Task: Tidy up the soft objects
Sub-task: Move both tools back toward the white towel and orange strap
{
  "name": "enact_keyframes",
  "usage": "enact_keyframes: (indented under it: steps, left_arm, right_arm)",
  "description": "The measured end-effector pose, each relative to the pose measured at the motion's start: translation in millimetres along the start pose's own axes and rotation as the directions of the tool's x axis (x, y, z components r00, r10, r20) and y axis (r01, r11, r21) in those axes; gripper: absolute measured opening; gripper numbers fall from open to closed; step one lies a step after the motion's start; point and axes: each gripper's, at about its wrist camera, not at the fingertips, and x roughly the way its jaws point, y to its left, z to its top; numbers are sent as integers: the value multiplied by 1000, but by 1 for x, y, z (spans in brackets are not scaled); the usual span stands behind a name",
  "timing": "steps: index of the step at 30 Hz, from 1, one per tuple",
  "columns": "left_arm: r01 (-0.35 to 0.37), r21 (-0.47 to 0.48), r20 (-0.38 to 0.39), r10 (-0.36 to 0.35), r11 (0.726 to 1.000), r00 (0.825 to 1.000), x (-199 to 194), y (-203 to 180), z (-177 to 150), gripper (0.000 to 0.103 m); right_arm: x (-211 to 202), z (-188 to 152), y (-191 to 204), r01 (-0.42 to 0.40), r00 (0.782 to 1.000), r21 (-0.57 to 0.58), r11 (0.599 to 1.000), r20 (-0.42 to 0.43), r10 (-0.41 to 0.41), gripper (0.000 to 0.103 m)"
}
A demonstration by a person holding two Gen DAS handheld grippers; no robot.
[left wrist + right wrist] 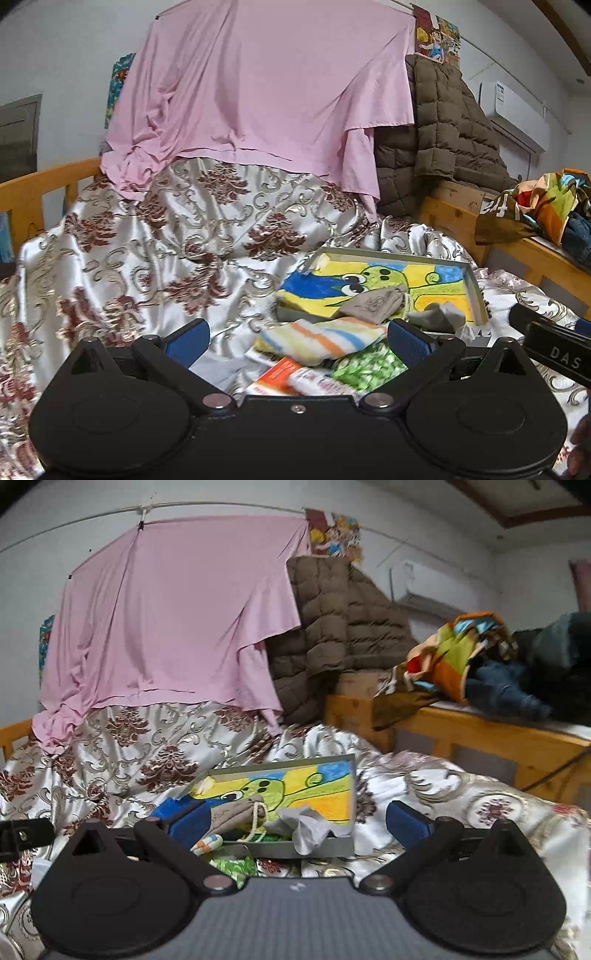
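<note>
- The left gripper (297, 338) stands with its blue-padded fingers (188, 338) spread wide, clamping nothing; a striped cloth (317, 338) lies on the bed between and just beyond them.
- Just under that cloth lie a green-patterned cloth (369, 367) and some orange-and-white packets (280, 376) (their print is too blurred to read).
- The right gripper (295, 821) is likewise spread and empty, aimed at the near side of a shallow grey box (325, 847).
- The box rests on the patterned satin bedspread (147, 251), its floor covered by a bright cartoon drawing (295, 786).
- Inside it, toward the near edge, lie a beige drawstring pouch (240, 812) and, beside it, a crumpled grey cloth (306, 825).
- At the far side of the bed, a pink sheet (258, 85) hangs down, with a brown quilted coat (443, 129) piled beside it.
- Bright clothes (461, 650) are heaped on the wooden ledge (480, 734) off the bed's right edge.
</note>
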Motion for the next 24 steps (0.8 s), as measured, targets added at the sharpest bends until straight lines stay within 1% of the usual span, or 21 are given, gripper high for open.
enact_keyframes:
  steps: [5, 8, 11, 12, 15, 19, 22, 24]
  left_arm:
    - [3, -26, 2, -3, 1000, 1000, -20, 22, -7, 102]
    - [8, -45, -1, -8, 999, 1000, -28, 35, -10, 102]
    - [16, -47, 2, -16, 999, 1000, -33, 45, -15, 102]
    - [30, -44, -1, -30, 999, 1000, -33, 48, -17, 102]
    - [77, -30, -26, -78, 997, 997, -32, 56, -24, 102]
    - [126, -30, -86, -128, 992, 988, -25, 68, -36, 102]
    - [164, -37, -136, -168, 986, 976, -17, 75, -46, 102]
    - [178, -30, -165, -180, 984, 970, -11, 76, -51, 102]
  right_arm:
    - [-27, -13, 13, 33, 999, 1, 999, 9, -33, 103]
    - [-47, -21, 12, 47, 998, 50, 998, 43, -49, 103]
    - [-62, -28, 11, 38, 998, 69, 997, 51, -42, 103]
    - [-65, -30, 11, 36, 998, 69, 997, 42, -39, 103]
    - [-71, -38, 9, 9, 1000, 92, 996, -31, -6, 103]
    - [-72, -47, 12, -26, 992, 107, 994, -119, 39, 103]
    - [-66, -53, 19, -63, 980, 108, 992, -180, 81, 103]
    - [-60, -57, 23, -73, 970, 97, 993, -225, 94, 103]
